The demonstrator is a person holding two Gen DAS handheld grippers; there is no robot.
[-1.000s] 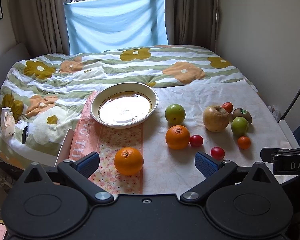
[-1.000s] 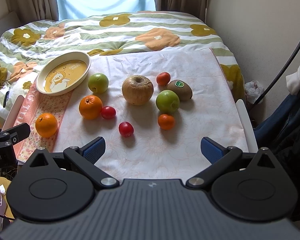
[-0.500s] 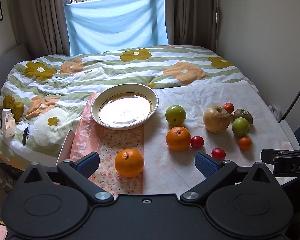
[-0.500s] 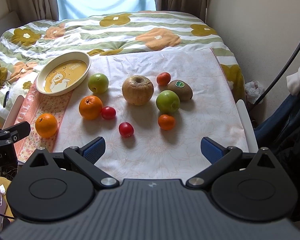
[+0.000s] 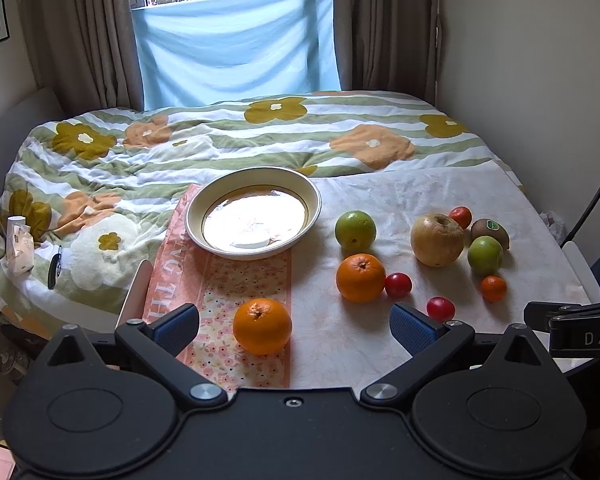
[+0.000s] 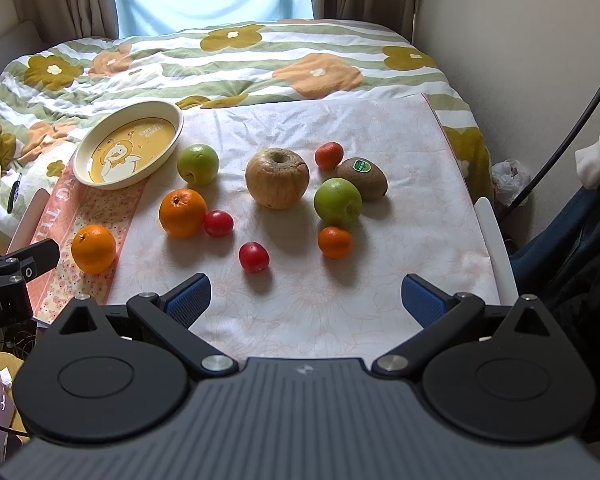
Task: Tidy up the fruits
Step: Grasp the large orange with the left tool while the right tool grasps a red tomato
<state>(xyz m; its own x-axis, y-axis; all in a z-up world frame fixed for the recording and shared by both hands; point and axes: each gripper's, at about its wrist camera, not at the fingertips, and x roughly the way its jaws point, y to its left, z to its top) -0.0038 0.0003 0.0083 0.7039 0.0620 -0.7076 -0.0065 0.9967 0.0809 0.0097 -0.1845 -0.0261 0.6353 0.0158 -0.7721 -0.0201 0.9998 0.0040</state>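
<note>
Ten fruits are counted on a pale floral cloth (image 6: 300, 128) spread over a bed; the plate is taken as landmark.

Plate (image 6: 168, 114): one, cream-rimmed, yellow inside with a duck picture, nothing seen in it. It is set partly on a pink patterned runner (image 5: 220, 280).

Oranges, two: the near orange (image 5: 262, 325) lies on the runner, on the camera side of the plate; the second orange (image 6: 182, 212) is seen right of the plate on the cloth.

Green apples, two: one green apple (image 6: 198, 164) just right of the plate; the other green apple (image 6: 337, 202) well to the right, beside the kiwi.

Wrinkled tan apple (image 6: 277, 178), one: right of the plate, between the two green apples.

Kiwi (image 6: 362, 178), one, stickered: farthest from the plate.

Small tangerines, two: one tangerine (image 6: 329, 155) just beyond the kiwi; the nearer tangerine (image 6: 335, 242) below the right green apple.

Cherry tomatoes, two: one tomato (image 6: 218, 223) touching the second orange; the loose tomato (image 6: 253, 256) nearer the camera, apart.

Left gripper (image 5: 294, 330): jaws wide, nothing held, hovering with the near orange framed between the blue pads.

Right gripper (image 6: 305, 300): jaws wide, nothing held, above the cloth's near edge, well right of the plate.
</note>
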